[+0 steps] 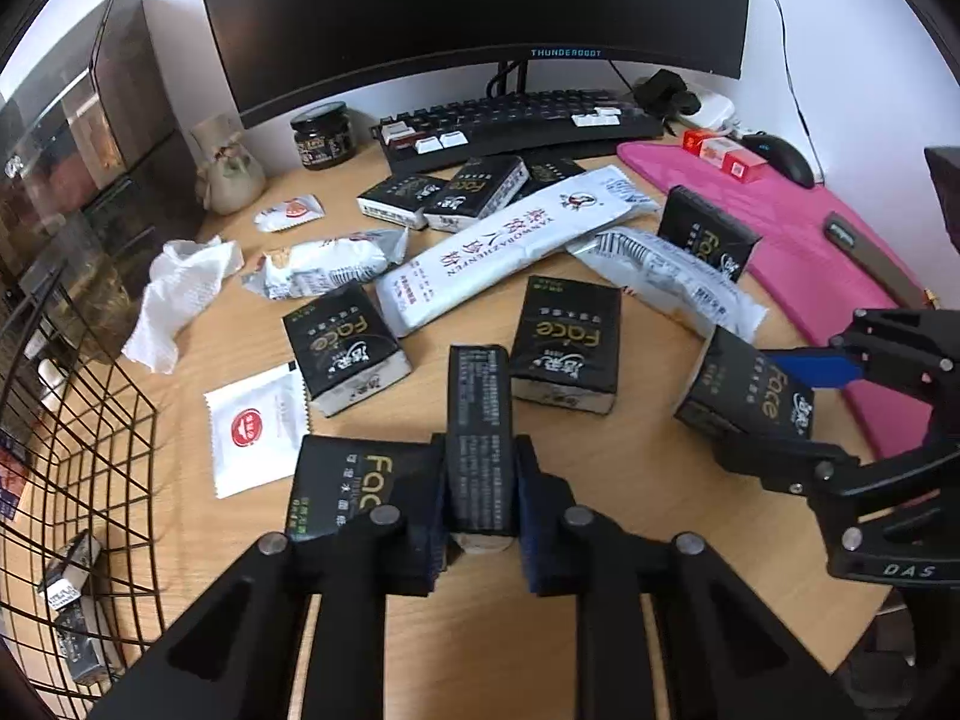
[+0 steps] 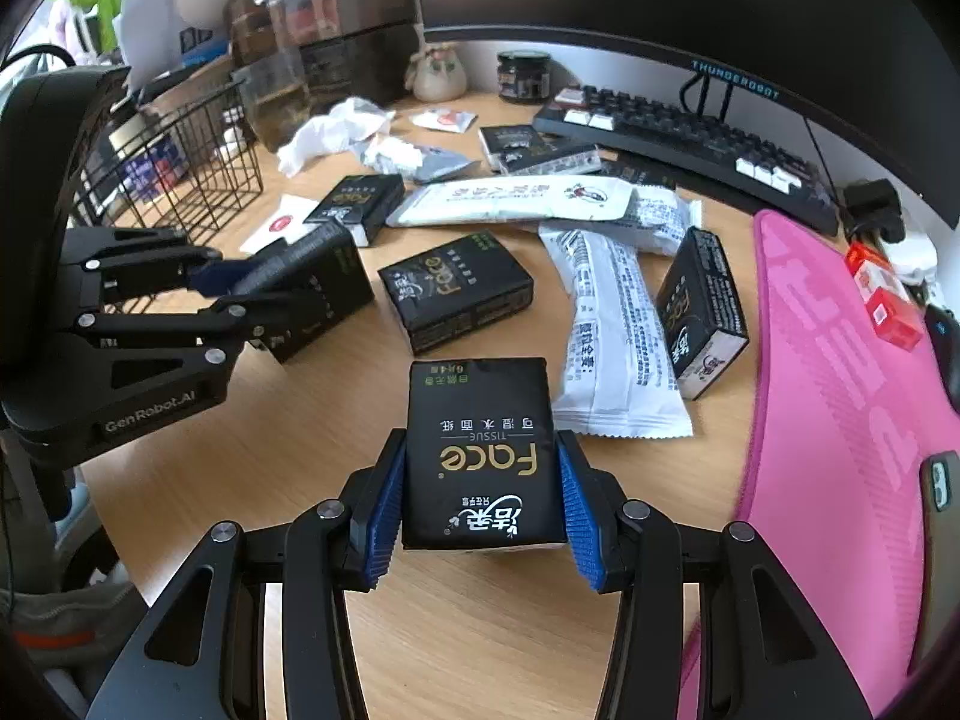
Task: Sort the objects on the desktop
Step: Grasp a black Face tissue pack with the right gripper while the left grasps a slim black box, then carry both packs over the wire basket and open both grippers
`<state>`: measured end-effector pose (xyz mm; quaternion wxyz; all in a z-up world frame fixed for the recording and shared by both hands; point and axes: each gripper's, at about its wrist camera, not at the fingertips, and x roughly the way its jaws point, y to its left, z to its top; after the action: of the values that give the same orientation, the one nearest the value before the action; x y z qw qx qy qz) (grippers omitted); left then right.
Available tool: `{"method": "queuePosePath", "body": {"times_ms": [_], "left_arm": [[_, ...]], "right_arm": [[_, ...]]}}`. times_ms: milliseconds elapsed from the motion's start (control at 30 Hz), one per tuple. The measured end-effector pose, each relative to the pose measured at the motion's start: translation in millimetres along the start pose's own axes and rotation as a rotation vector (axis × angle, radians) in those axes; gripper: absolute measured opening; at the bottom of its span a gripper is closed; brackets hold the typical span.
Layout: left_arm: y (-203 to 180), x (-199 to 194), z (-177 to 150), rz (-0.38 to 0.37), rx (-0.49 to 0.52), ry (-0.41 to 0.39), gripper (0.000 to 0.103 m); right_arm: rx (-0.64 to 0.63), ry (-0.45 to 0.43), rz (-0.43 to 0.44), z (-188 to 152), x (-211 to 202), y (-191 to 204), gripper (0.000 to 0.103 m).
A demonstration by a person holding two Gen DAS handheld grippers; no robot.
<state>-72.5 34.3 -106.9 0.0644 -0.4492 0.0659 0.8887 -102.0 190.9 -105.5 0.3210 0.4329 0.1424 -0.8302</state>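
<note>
Left gripper (image 1: pixel 480 516): clamped on a narrow black tissue pack (image 1: pixel 480 438), standing on edge.
Right gripper (image 2: pixel 477 501): squeezing a flat black tissue packet (image 2: pixel 480 450).
Done: a few packs in the black wire basket (image 1: pixel 90 480).
Left: many packs and white wrappers (image 1: pixel 510 246) scattered on the wooden desk (image 1: pixel 630 480).

Black claw (image 2: pixel 480 516), blue ribbed pads (image 2: pixel 377 525)

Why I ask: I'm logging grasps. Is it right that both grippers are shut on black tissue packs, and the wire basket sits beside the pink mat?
Not quite. The wire basket sits at the opposite end of the desk from the pink mat, as the left wrist view shows. The rest holds: the left gripper and right gripper are each shut on a black tissue pack.
</note>
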Motion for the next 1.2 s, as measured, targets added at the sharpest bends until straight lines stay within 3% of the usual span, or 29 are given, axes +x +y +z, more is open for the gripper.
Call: {"method": "queuePosePath", "body": {"times_ms": [133, 300, 500, 733, 933, 1100, 1200], "left_arm": [[3, -8, 1, -0.004, -0.014, -0.011, 0.02], [5, -42, 6, -0.001, -0.024, -0.085, 0.02], [28, -98, 3, 0.053, -0.069, -0.187, 0.02], [101, -161, -22, 0.211, -0.226, -0.268, 0.02], [168, -185, -62, 0.351, -0.387, -0.251, 0.02], [204, -188, -89, 0.414, -0.47, -0.225, 0.02], [214, -193, -102, 0.415, -0.499, -0.221, 0.02]], "right_arm": [[0.0, -0.016, 0.0, 3, -6, 2, 0.047], [-0.005, -0.052, 0.004, 11, -20, 7, 0.047], [-0.064, -0.119, 0.039, 37, -38, 36, 0.047], [-0.21, -0.211, 0.158, 88, -48, 116, 0.047], [-0.339, -0.24, 0.297, 128, -39, 206, 0.047], [-0.401, -0.221, 0.37, 138, -24, 266, 0.047], [-0.419, -0.208, 0.381, 138, -16, 282, 0.047]]}}
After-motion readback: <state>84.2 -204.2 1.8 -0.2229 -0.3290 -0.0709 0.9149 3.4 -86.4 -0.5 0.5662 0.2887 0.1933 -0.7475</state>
